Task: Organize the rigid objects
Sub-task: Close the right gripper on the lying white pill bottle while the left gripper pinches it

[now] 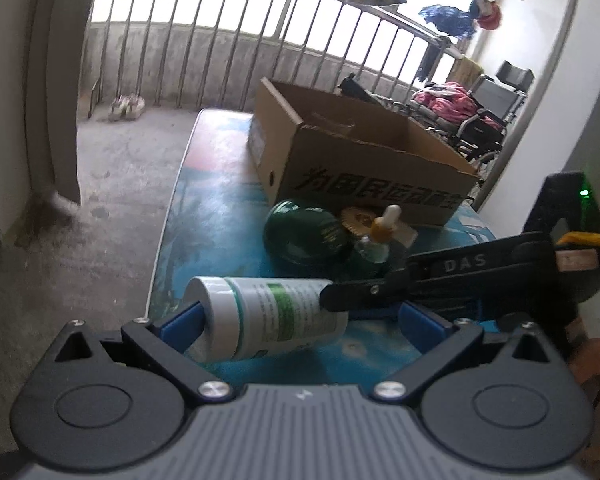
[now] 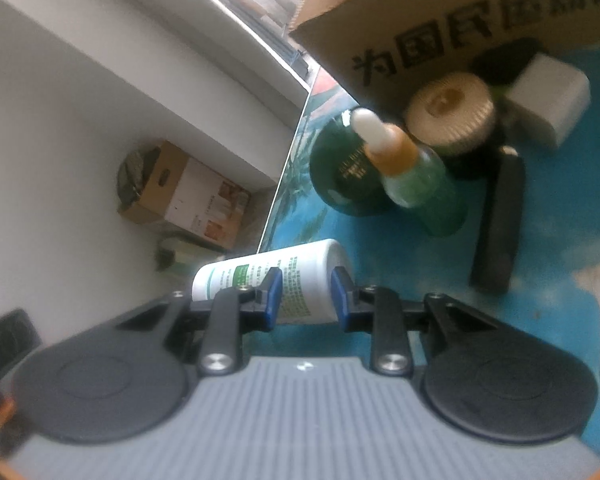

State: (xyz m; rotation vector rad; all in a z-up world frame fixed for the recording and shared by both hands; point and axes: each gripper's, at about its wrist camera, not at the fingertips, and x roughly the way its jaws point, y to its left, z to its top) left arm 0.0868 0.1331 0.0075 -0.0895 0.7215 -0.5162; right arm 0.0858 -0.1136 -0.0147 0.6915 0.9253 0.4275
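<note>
A white bottle with a green label (image 2: 296, 276) lies on its side near the edge of the blue table (image 1: 220, 208). My right gripper (image 2: 306, 298) is shut on the bottle's middle, with both blue pads pressed against it. In the left wrist view the bottle (image 1: 260, 316) lies between the wide-open jaws of my left gripper (image 1: 300, 322). Its left pad (image 1: 182, 322) is close to the capped end and its right pad stands apart. A black right-gripper finger (image 1: 356, 292) reaches in from the right onto the bottle.
An open cardboard box (image 1: 364, 152) stands behind. In front of it are a dark green jar (image 1: 306, 236), a green dropper bottle (image 2: 416, 184), a beige ribbed-lid jar (image 2: 450, 114), a white block (image 2: 548, 100) and a flat black object (image 2: 498, 224). The table edge and floor are to the left.
</note>
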